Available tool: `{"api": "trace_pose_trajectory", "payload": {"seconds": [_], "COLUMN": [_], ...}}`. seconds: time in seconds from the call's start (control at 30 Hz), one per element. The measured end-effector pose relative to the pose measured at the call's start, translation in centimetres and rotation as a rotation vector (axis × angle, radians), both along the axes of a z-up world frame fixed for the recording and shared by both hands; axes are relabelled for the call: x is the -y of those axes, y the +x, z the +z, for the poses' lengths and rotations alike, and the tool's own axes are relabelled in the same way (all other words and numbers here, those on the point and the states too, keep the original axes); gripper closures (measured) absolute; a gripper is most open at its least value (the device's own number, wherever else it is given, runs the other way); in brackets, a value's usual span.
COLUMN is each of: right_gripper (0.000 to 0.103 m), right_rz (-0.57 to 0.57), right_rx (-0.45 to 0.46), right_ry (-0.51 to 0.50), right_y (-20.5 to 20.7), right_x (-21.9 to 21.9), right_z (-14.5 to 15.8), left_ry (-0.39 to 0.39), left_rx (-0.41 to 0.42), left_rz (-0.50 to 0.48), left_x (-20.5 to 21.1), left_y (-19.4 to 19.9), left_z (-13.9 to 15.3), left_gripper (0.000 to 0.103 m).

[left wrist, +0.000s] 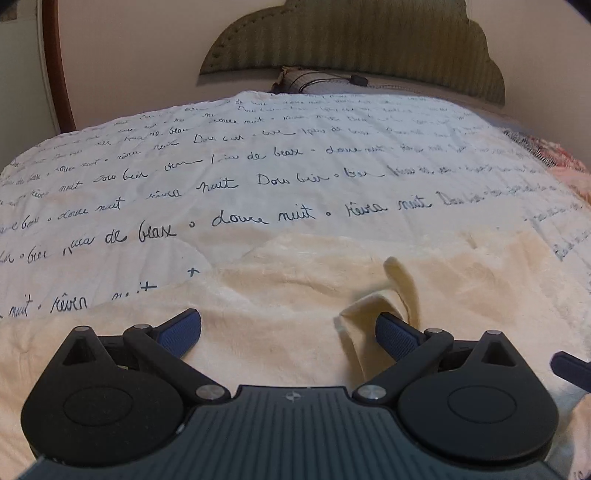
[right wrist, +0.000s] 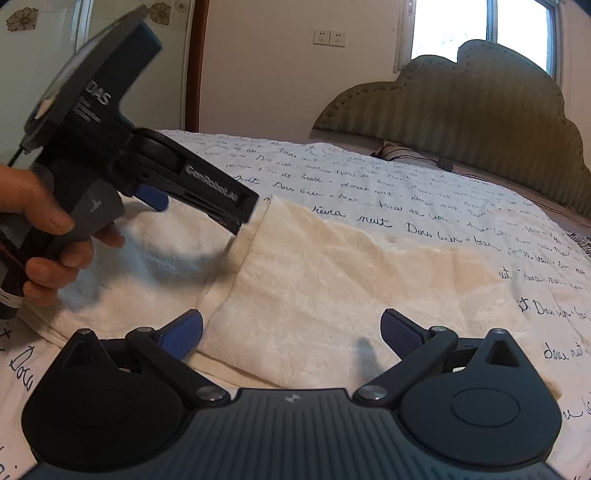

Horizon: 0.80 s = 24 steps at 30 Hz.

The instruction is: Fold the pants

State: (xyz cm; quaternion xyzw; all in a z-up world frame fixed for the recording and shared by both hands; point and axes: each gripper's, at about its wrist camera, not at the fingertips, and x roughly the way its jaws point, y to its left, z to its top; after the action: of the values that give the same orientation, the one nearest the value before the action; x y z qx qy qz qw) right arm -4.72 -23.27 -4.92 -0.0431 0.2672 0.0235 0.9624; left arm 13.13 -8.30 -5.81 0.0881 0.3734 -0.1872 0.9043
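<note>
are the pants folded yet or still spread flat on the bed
Partly folded, it seems: in the right wrist view the cream pants show a doubled layer with a raised edge across them. Both hand-held grippers, left and right, are open, holding nothing.

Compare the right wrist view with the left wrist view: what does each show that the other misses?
Only the right wrist view shows the window, the wall sockets, the person's hand and the whole left gripper, its tip by a fold in the pants. Only the left wrist view shows a raised flap of fabric beside its open fingers. Both show the pants on the script-printed bedspread, the headboard, and open jaws; the right gripper is open too.
</note>
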Motion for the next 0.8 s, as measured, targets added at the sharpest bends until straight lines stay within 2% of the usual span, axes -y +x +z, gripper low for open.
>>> {"api": "trace_pose_trajectory", "payload": {"seconds": [0.07,0.17,0.27,0.33,0.4,0.43,0.47,0.53,0.57,0.63,0.73,0.8], "right_gripper": [0.0,0.0,0.0,0.0,0.0,0.0,0.0,0.0,0.0,0.0,0.0,0.0], "right_rz": [0.013,0.105,0.161,0.186,0.143,0.083,0.018,-0.104,-0.136,-0.14,-0.068,-0.073], "right_rx": [-0.032,-0.134,-0.155,-0.108,-0.025,0.016,0.039,0.04,0.02,-0.038,-0.08,-0.052], "right_ry": [0.006,0.031,0.028,0.136,0.227,0.235,0.205,0.093,0.046,-0.013,-0.033,-0.063], "right_y": [0.4,0.5,-0.1,-0.5,-0.7,-0.3,0.2,1.6,2.3,3.1,2.3,1.6], "right_x": [0.0,-0.3,-0.3,1.1,2.7,3.5,3.9,4.1,4.1,3.6,2.2,1.6], "right_z": [-0.2,-0.9,-0.2,1.4,2.9,3.5,3.7,3.2,2.7,1.3,-0.4,-0.9], "left_ry": [0.007,-0.041,-0.049,-0.028,0.011,0.016,0.002,-0.089,-0.148,-0.209,-0.235,-0.262], "left_rx": [0.01,-0.021,-0.019,-0.002,0.023,0.029,0.028,0.012,-0.006,-0.033,-0.026,-0.022], "left_rz": [0.026,0.063,0.091,0.083,0.112,0.135,0.162,0.197,0.187,0.115,-0.031,-0.114], "left_x": [0.5,0.3,-0.2,-0.6,-1.4,-2.1,-2.9,-4.3,-4.8,-4.2,-1.3,0.7], "left_y": [1.1,2.9,3.2,2.5,2.0,1.8,1.8,1.6,1.6,1.4,0.3,-0.7], "left_z": [-0.1,-0.3,-0.5,-0.3,0.0,0.2,0.4,1.3,2.0,3.0,4.2,4.4], "left_gripper": [0.0,0.0,0.0,0.0,0.001,0.001,0.003,0.003,0.003,0.002,0.002,0.001]}}
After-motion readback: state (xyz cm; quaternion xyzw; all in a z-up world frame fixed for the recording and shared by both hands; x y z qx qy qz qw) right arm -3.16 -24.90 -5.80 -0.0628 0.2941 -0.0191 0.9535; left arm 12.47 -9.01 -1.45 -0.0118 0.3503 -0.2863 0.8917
